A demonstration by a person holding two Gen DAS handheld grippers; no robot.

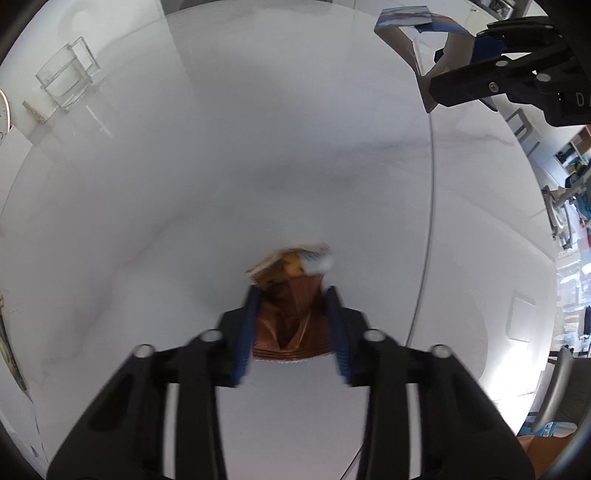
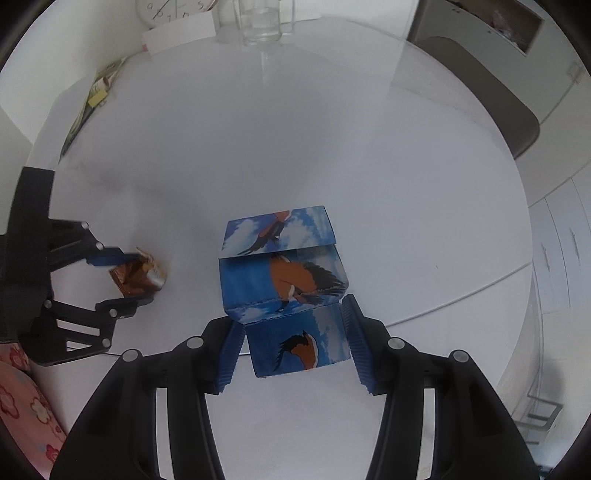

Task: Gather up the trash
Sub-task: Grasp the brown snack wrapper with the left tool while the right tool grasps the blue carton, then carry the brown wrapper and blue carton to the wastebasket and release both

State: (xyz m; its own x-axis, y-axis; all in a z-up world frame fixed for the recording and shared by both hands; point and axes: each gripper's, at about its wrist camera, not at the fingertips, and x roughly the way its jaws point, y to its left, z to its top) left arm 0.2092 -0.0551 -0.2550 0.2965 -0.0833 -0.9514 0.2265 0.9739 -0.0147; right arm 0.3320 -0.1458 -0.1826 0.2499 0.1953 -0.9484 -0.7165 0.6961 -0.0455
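Holding two bits of trash at once: left gripper (image 1: 291, 295) is clamped narrow on a crumpled brown wrapper (image 1: 291, 314), right gripper (image 2: 293, 325) pinches a flattened blue box (image 2: 284, 280) w/ bird print. Both seem lifted off the white table (image 1: 258, 147), though blur makes that hard to confirm. Best to keep both grips firm and the hands apart. Table's mostly bare; glass holder (image 1: 66, 79) and clock (image 2: 173, 11) sit at the far edge, chair (image 2: 491, 99) beyond.
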